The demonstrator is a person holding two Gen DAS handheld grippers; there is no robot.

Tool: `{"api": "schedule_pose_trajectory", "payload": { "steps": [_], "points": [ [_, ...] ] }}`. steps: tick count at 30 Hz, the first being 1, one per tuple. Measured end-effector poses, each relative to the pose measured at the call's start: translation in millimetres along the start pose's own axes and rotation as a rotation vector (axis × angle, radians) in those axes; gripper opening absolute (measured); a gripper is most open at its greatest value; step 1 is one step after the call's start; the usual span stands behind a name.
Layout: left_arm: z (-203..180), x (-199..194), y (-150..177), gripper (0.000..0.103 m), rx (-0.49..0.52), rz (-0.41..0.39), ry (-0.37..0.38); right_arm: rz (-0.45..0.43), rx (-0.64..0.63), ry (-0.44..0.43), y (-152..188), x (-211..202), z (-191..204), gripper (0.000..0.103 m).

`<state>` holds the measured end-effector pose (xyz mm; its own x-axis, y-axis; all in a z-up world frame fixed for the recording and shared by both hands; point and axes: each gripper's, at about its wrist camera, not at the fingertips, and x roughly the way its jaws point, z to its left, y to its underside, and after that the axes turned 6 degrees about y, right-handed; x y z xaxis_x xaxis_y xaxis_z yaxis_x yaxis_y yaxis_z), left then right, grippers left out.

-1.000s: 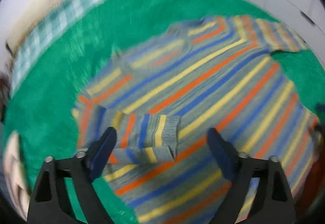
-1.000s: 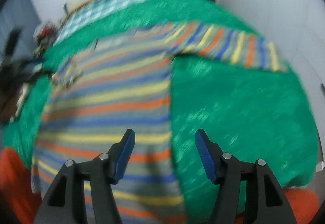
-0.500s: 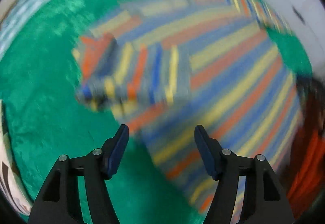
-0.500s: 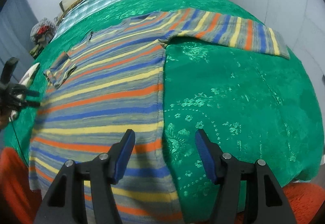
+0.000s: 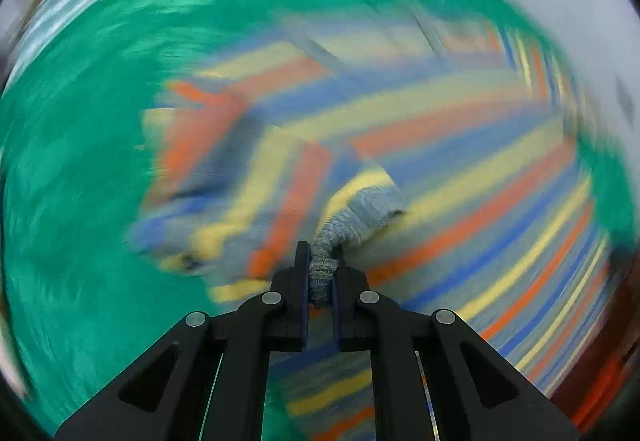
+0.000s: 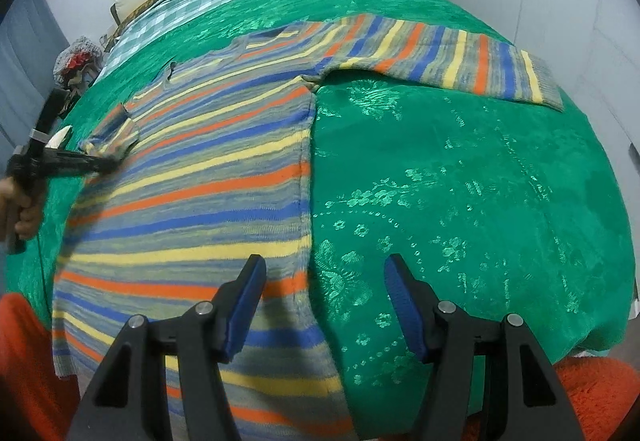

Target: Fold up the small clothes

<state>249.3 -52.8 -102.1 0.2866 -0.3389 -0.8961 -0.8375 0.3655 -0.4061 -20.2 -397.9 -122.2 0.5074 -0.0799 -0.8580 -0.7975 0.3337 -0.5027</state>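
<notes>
Two grippers up: my left gripper (image 5: 320, 277) is clamped on the grey cuff (image 5: 362, 211) of the striped sweater (image 6: 208, 177), sleeve end folded over the body. My right gripper (image 6: 324, 305) hangs with jaws apart, gripping nothing, over the sweater's side edge. Sweater lies flat on the green bedspread (image 6: 460, 181), other sleeve (image 6: 452, 57) stretched out sideways.

No readable text, labels or numbers anywhere.
</notes>
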Motion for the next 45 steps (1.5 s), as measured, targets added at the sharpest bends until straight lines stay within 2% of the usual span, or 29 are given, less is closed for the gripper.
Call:
{"api": "schedule_pose_trajectory", "payload": {
  "steps": [2,4,5,8,9,11,14,17,22,27,31,32,33,34,35,36,38,40,41,42,43,44,45],
  "points": [
    [60,-42,8,0.007,-0.260,-0.134,0.012,-0.005,0.005,-0.002,0,-1,-1,0.061],
    [116,-70,25,0.007,-0.498,-0.218,-0.020,-0.007,0.006,-0.001,1,-1,-2,0.061],
    [151,-82,39,0.007,-0.633,-0.249,-0.062,-0.006,0.007,-0.002,1,-1,-3,0.061],
    [215,-90,71,0.007,-0.824,-0.236,-0.207,-0.003,0.009,-0.003,0,0,-3,0.061],
    [228,-90,80,0.007,-0.850,-0.227,-0.222,-0.004,0.009,-0.001,-1,0,-3,0.061],
    [238,-87,93,0.007,-0.865,-0.205,-0.230,-0.002,0.004,0.002,-1,1,-1,0.062],
    [221,-90,98,0.007,-0.824,-0.197,-0.242,-0.001,-0.011,0.014,0,2,1,0.062],
    [211,-88,97,0.006,-0.820,-0.203,-0.216,0.001,-0.017,0.018,0,4,1,0.062],
    [237,-66,108,0.006,-0.871,-0.127,-0.279,0.008,-0.025,0.027,-1,7,2,0.062],
    [236,-65,106,0.006,-0.844,-0.127,-0.306,0.010,-0.033,0.031,-1,9,2,0.063],
    [245,-76,104,0.011,-0.902,-0.141,-0.254,0.012,-0.033,0.029,-1,10,1,0.063],
    [245,-82,102,0.020,-0.897,-0.151,-0.264,0.012,-0.033,0.030,-1,10,1,0.063],
    [244,-87,98,0.045,-0.878,-0.172,-0.263,0.012,-0.035,0.032,-2,11,1,0.063],
    [242,-93,93,0.060,-0.851,-0.195,-0.259,0.013,-0.036,0.032,-2,11,2,0.063],
    [242,-93,87,0.080,-0.827,-0.209,-0.272,0.014,-0.039,0.034,-2,12,2,0.064],
    [241,-94,83,0.085,-0.801,-0.217,-0.298,0.014,-0.044,0.036,-2,13,3,0.065],
    [245,-83,71,0.085,-0.755,-0.185,-0.335,0.016,-0.055,0.045,-2,14,6,0.067],
    [253,-64,65,0.083,-0.747,-0.133,-0.322,0.015,-0.069,0.058,-1,15,9,0.068],
    [256,-54,64,0.073,-0.745,-0.103,-0.308,0.015,-0.075,0.066,-1,15,10,0.068],
    [258,-45,63,0.043,-0.741,-0.077,-0.293,0.014,-0.082,0.073,0,15,11,0.068],
    [260,-36,60,0.018,-0.726,-0.068,-0.295,0.013,-0.087,0.077,0,15,12,0.068],
    [259,-34,57,0.003,-0.709,-0.068,-0.308,0.013,-0.091,0.082,1,14,13,0.068],
    [256,-35,53,0.002,-0.686,-0.067,-0.370,0.013,-0.096,0.086,1,14,14,0.068]
  ]
}}
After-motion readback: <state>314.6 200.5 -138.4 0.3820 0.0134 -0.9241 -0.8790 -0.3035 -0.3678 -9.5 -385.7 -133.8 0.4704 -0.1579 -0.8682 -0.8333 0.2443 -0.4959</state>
